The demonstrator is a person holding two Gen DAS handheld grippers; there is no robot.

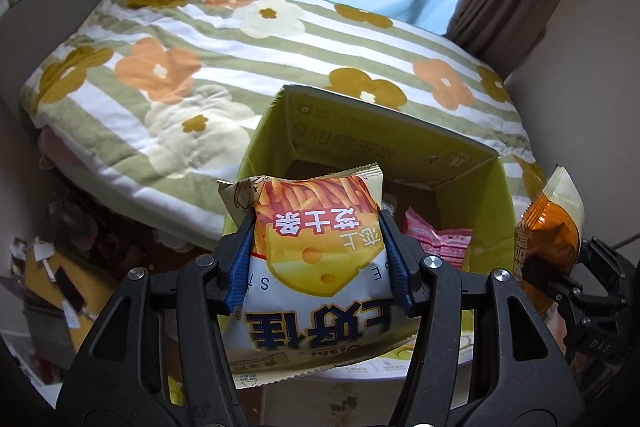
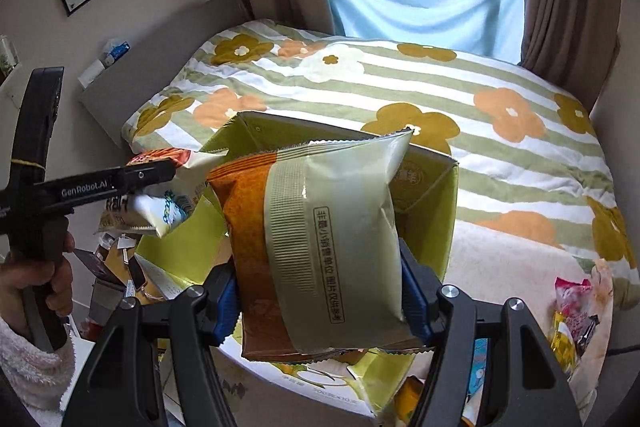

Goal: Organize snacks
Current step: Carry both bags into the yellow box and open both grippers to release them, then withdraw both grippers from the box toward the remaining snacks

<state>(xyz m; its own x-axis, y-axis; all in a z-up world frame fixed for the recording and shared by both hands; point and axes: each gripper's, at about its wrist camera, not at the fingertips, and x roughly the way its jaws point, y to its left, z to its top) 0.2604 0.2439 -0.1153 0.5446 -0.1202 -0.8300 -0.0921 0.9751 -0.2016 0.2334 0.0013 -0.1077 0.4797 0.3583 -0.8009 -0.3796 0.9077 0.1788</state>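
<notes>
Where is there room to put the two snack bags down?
The striped flower blanket behind the green box is bare. Inside the box, pink packets fill the near right side. The blanket's right edge holds loose snacks.

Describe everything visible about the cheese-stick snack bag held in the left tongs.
The cheese-stick snack bag is a glossy, puffy foil pouch with crimped, serrated end seals. Its print shows orange sticks, a yellow holed cheese wedge, red and large blue Chinese characters on white, all upside down in the left wrist view. The left tongs clamp it by both side edges, blue pads pressing in. It hangs above the near edge of the open yellow-green cardboard box, apparently not touching it. From the right wrist view, its crumpled end juts out beyond the tongs' tip.
</notes>
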